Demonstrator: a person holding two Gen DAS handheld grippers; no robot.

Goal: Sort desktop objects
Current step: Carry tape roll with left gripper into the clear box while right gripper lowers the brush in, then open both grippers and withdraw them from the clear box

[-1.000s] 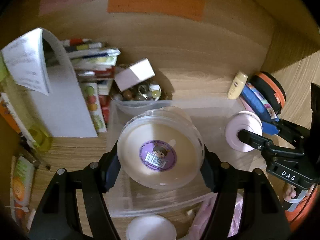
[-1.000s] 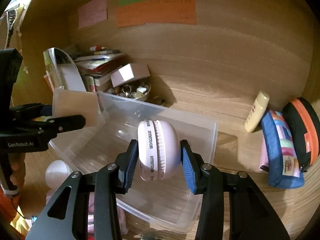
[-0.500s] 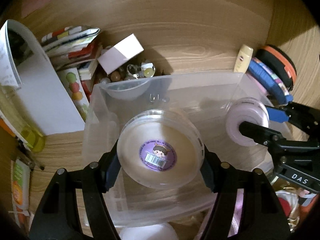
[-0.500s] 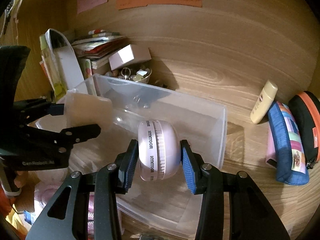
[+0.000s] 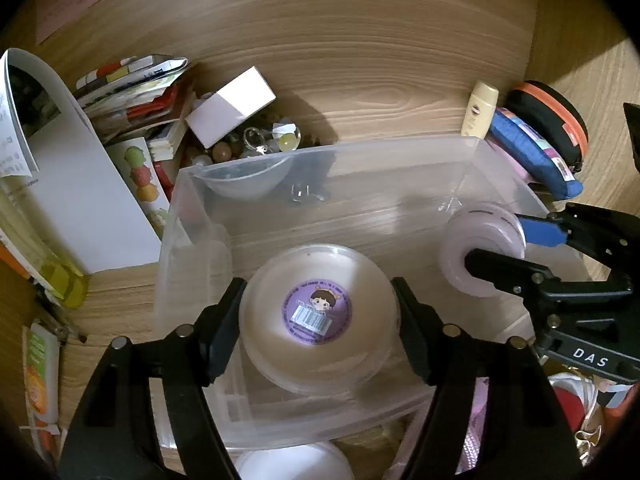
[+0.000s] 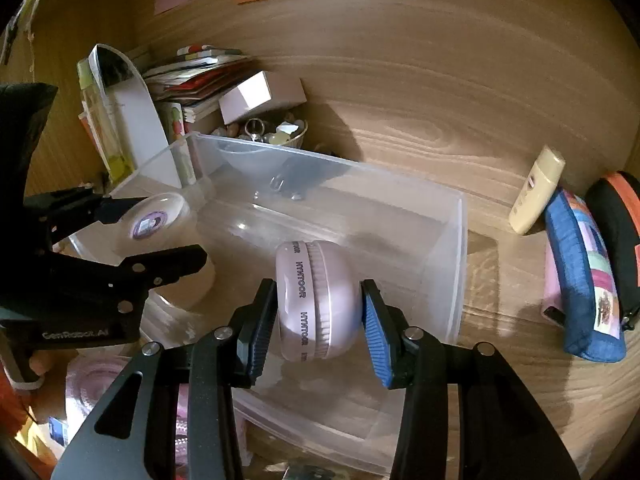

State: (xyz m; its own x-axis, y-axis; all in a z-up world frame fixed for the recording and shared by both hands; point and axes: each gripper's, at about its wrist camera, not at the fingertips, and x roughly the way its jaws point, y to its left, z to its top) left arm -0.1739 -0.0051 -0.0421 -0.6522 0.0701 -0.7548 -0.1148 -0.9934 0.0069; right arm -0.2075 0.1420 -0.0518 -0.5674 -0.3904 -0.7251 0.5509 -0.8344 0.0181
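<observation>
Clear bin [image 5: 400, 152] — both grippers (each gripping something) apparently lowered inside.

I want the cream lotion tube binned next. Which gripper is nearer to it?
Right. The right gripper, shut on the pink round case, is on the cream lotion tube's side; the left gripper is across the clear plastic bin.

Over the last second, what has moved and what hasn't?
Both claws have come forward and down into the clear bin. The left claw keeps its grip on the round tub, and the right claw on the pink case. Nothing released. The bin and desk clutter stayed put.
</observation>
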